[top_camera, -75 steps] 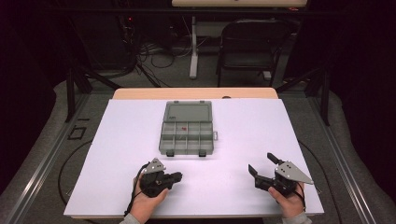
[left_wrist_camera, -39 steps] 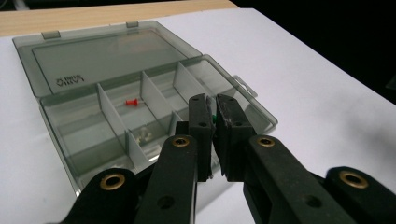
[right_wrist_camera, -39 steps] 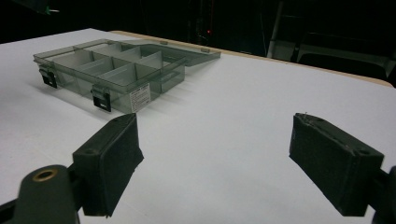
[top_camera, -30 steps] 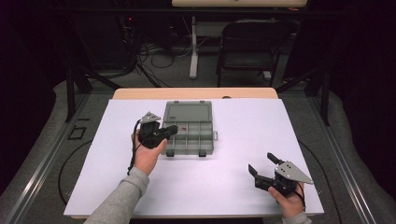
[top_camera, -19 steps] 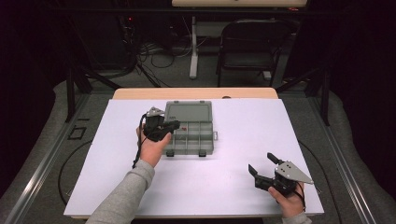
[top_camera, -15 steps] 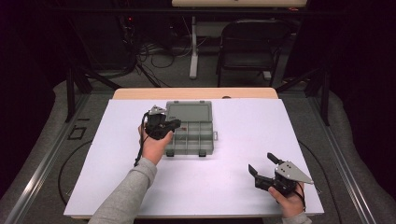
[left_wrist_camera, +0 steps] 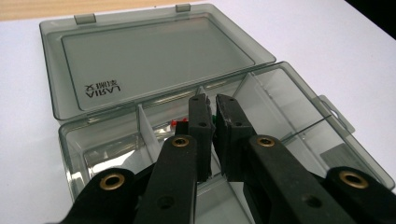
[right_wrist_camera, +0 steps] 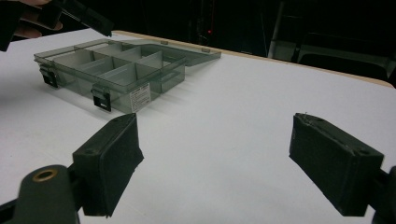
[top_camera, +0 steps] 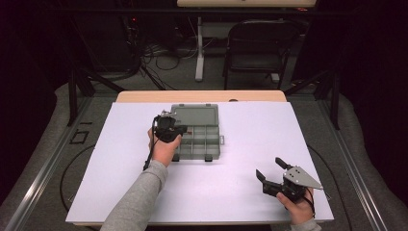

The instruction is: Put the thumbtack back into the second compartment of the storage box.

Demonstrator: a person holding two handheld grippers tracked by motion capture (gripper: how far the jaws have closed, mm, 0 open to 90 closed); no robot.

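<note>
High view: a white table carries a smoky grey, see-through plastic compartment box [top_camera: 198, 136], which sits near the middle of the far edge, a little toward the left. Its lid [top_camera: 195, 115] is flipped fully open and lies flat on the table toward the far edge. The tray is split by thin dividers into small cells, and two dark latches hang on its near wall.

The left gripper [top_camera: 168, 129] hangs over the left part of the tray, held by a hand in a grey sleeve. In the left gripper view [left_wrist_camera: 214, 135] its jaws stand almost together, with only a thin slit between them and nothing clearly held. Small red and green bits [left_wrist_camera: 176, 122] lie in a cell just beyond the tips.

The right gripper [top_camera: 273, 174] rests near the near right corner of the table, well apart from the box, with its jaws spread wide and empty.

The box looks light, stiff and smooth, so it would likely slide if pushed. The outer walls or the lid edge seem the safest places to hold, since the dividers look thin. The open box runs longest from near edge to far edge, with the hinges on the far side of the tray and the latches facing the person.
</note>
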